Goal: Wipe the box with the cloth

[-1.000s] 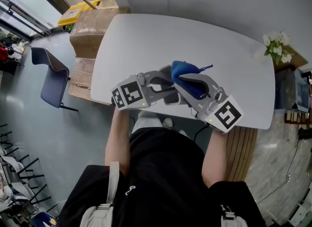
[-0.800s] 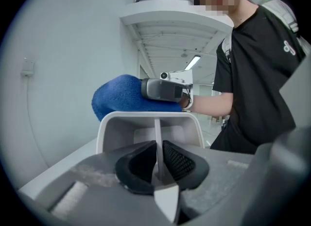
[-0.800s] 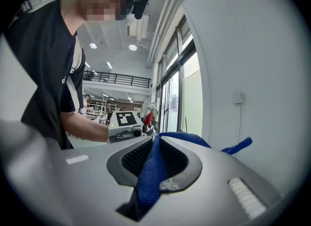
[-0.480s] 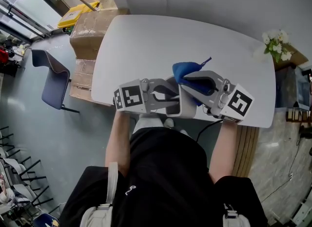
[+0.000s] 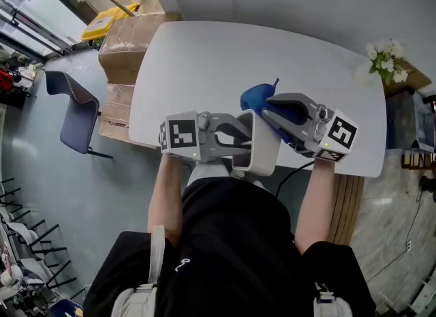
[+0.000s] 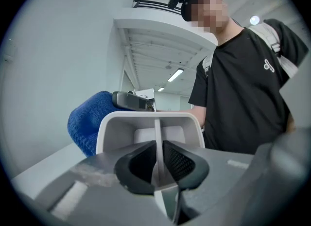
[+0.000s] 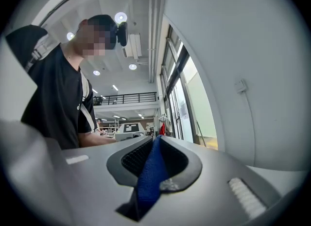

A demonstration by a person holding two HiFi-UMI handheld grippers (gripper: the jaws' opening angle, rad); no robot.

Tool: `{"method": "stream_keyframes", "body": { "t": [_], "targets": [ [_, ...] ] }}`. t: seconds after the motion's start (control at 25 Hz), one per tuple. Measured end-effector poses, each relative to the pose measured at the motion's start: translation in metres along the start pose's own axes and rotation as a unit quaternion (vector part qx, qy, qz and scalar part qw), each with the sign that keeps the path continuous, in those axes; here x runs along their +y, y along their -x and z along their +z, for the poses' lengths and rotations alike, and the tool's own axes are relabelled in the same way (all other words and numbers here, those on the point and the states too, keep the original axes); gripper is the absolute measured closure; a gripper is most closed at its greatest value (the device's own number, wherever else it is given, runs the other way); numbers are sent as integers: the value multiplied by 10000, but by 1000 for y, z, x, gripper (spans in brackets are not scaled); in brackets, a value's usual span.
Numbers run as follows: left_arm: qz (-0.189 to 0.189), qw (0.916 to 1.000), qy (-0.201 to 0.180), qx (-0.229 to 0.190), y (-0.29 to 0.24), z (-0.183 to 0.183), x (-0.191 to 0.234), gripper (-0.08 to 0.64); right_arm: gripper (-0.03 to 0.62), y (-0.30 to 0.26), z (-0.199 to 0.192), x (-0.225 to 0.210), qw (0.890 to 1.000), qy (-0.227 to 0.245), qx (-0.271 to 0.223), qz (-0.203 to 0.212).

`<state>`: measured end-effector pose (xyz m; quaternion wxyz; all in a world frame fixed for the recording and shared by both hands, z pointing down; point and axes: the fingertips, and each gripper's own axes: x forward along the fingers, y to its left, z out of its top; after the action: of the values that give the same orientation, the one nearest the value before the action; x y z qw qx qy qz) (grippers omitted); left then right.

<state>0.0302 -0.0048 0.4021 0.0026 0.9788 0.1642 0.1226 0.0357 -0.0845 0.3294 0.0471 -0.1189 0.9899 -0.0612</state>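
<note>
At mid-frame the left gripper point(image 5: 235, 133) is clamping a thin wall of the box point(image 5: 262, 152) and the right gripper point(image 5: 276, 112) is pinching the cloth point(image 5: 253, 97) tight — wiping is probably in hand, next needing the cloth pressed along the box.

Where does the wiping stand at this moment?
Done: both things are picked up. The left gripper is shut on a wall of the box, held off the table. The right gripper is shut on the cloth.
In hand: the cloth sits bunched beside the box; contact can't be confirmed.
Left: the wiping itself; no wiped area shows.
</note>
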Motion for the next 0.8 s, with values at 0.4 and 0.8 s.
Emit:
{"method": "stream_keyframes", "body": {
  "t": [0.4,0.8],
  "targets": [
    [-297,9949,412,-872,6,28,-11,514,546,15,-2,-3,9945,-711,-654,406],
    [-458,9862,357,-1550,18,54,-13,514,548,24,6,2,9702,-1408,-1700,1003]
  ]
}}
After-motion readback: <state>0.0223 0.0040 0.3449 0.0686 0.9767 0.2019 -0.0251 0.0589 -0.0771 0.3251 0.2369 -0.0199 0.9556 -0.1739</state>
